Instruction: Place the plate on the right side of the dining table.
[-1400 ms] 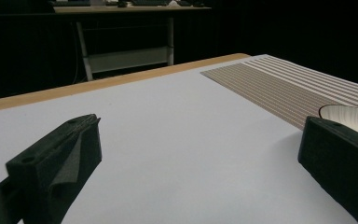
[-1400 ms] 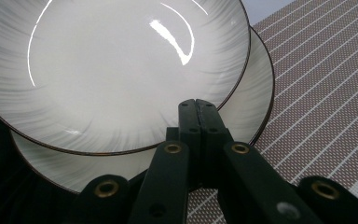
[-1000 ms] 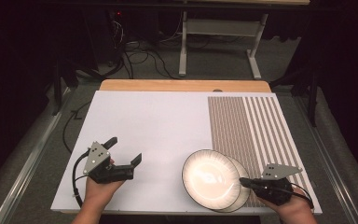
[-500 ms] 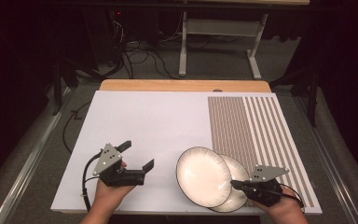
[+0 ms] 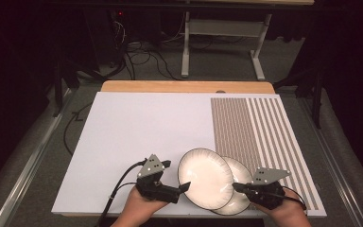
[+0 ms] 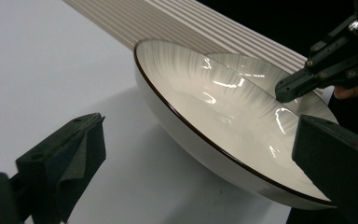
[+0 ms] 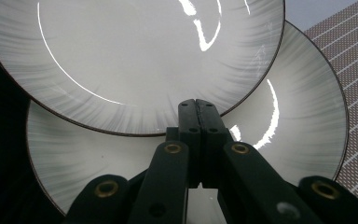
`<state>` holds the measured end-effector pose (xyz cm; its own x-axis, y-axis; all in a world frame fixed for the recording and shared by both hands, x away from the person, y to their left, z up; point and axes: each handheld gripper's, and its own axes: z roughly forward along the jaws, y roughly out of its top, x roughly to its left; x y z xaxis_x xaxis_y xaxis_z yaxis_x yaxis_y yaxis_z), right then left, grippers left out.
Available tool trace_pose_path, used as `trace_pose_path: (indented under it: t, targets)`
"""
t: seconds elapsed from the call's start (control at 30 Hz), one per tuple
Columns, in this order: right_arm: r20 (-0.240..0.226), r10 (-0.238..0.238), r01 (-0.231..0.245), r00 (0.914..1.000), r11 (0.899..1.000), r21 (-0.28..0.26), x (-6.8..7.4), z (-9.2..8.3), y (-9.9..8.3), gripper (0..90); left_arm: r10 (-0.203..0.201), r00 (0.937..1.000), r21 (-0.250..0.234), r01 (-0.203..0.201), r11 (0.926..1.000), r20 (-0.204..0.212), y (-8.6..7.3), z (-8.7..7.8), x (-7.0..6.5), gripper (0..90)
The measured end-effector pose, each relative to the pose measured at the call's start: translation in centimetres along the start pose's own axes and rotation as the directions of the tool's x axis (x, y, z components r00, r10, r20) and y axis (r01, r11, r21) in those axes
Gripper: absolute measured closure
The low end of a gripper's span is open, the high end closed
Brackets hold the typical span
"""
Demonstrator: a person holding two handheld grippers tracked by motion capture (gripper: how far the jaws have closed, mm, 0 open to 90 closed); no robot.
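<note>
My right claw (image 5: 236, 186) is closed with its jaws pressed flat together, its tip under the rim of the upper plate (image 5: 204, 177), which sits tilted and overlapping the lower plate (image 5: 238, 201) at the near edge of the desk (image 5: 137, 123). My left claw (image 5: 177, 177) stands open just beside the upper plate's left rim, one jaw on either side of it, nothing gripped.

A lab-like recording room: behind the white-topped table (image 5: 137, 127), loose cables (image 5: 144, 59) trail across grey carpet (image 5: 66, 156) beside a metal desk frame (image 5: 220, 35), all in darkness.
</note>
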<state>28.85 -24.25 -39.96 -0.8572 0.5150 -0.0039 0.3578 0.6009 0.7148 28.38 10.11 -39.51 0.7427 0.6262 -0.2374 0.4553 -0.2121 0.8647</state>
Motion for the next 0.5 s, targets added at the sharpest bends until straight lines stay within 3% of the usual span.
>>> trace_pose_path:
  t: [0.17, 0.43, 0.5]
  targets:
    - [0.001, 0.0, 0.0, 1.0, 1.0, 0.003, 0.0, 0.0, 0.0, 90.0, -0.064, 0.9958, 0.088, 0.058, 0.9944, 0.065, -0.3, 1.6, -0.3, 9.1]
    - [0.003, -0.008, 0.008, 1.0, 1.0, -0.001, 0.1, 0.0, 0.0, 90.0, -0.129, 0.9868, 0.135, 0.115, 0.9842, 0.099, -0.4, 2.5, -0.4, 19.9]
    - [0.005, -0.005, 0.005, 1.0, 1.0, 0.0, 0.1, 0.0, 0.0, 90.0, -0.16, 0.9811, 0.146, 0.144, 0.9788, 0.109, -0.3, 2.7, -0.3, 24.0]
